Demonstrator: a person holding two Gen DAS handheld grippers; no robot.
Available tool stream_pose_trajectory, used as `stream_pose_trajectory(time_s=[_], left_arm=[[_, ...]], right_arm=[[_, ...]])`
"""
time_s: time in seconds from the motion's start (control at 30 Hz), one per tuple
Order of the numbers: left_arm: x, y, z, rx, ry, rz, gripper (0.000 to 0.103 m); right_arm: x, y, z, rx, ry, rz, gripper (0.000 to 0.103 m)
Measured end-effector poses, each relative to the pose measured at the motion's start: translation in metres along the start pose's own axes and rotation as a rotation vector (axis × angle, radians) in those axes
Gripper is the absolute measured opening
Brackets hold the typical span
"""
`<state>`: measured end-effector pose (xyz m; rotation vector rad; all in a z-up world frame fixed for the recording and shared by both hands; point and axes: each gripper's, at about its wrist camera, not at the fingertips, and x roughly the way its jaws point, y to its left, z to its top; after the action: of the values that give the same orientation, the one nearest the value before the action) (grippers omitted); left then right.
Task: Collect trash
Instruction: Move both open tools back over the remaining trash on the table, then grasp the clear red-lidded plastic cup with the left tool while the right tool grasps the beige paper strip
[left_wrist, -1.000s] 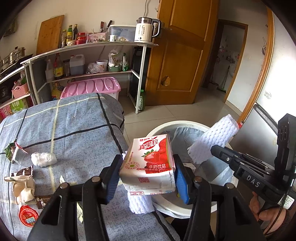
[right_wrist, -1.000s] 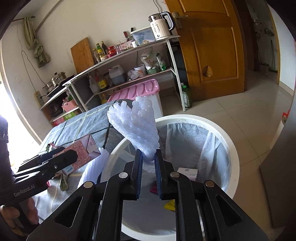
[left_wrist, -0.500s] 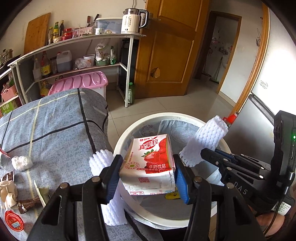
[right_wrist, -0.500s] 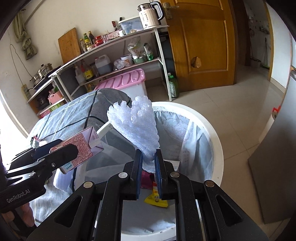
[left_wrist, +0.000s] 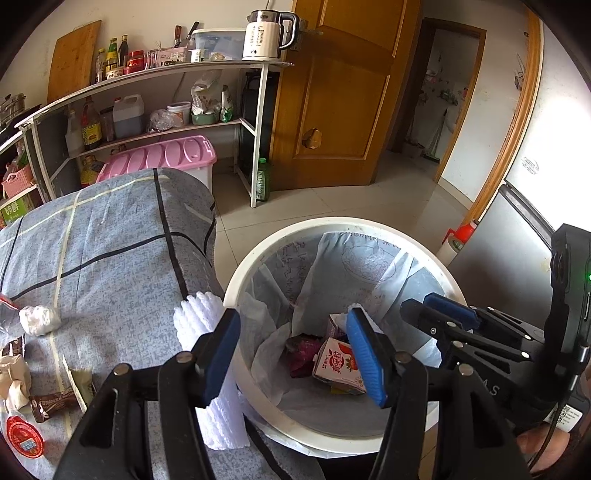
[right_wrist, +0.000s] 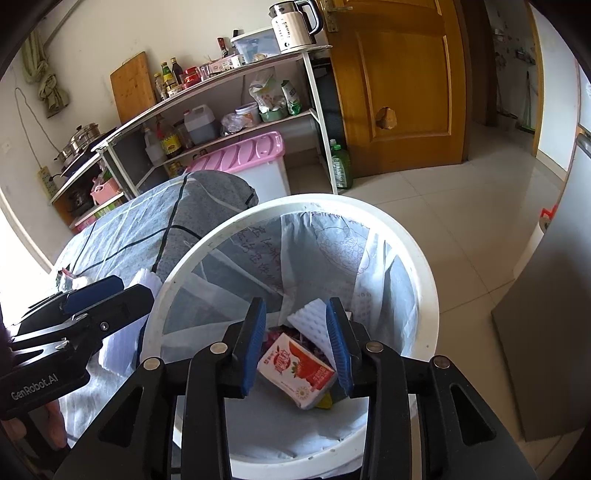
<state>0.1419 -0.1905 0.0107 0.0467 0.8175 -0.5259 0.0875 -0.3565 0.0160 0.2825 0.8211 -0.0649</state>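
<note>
The left tool has just widened its jaws, which stand apart and empty over the white bin. Below them the strawberry milk carton lies on the bin's floor. The right tool has likewise just opened, empty, above the carton and the white foam net beside it.

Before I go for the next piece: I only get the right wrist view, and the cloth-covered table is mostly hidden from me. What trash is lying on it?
Observer: A crumpled white tissue lies on the blue checked cloth, apart from the other scraps.
Operator: What are the other scraps?
Observer: A brown snack wrapper lies near the bottom left of the left wrist view, with a round red label just below it.
Operator: Anything close to the bin?
Observer: A white foam net hangs over the table edge, down beside the white bin.
</note>
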Motion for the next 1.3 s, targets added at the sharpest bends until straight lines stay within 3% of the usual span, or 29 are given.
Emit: stream_pose_trajectory(time_s=[0.53, 0.93, 1.03, 1.3], left_arm=[[-0.050, 0.039, -0.016, -0.065, -0.075, 0.054, 0.064], [-0.102, 0.106, -0.047, -0.161, -0.147, 0.217, 0.064], [-0.115, 0.126, -0.058, -0.179, -0.164, 0.291, 0.066], [-0.133, 0.180, -0.087, -0.286, -0.145, 0.375, 0.068]], right_arm=[[-0.018, 0.037, -0.004, -0.029, -0.058, 0.068, 0.036], [-0.023, 0.103, -0.014, -0.115, -0.084, 0.208, 0.036], [-0.020, 0.125, -0.017, -0.153, -0.077, 0.248, 0.036], [-0.001, 0.182, -0.030, -0.249, -0.031, 0.322, 0.036]])
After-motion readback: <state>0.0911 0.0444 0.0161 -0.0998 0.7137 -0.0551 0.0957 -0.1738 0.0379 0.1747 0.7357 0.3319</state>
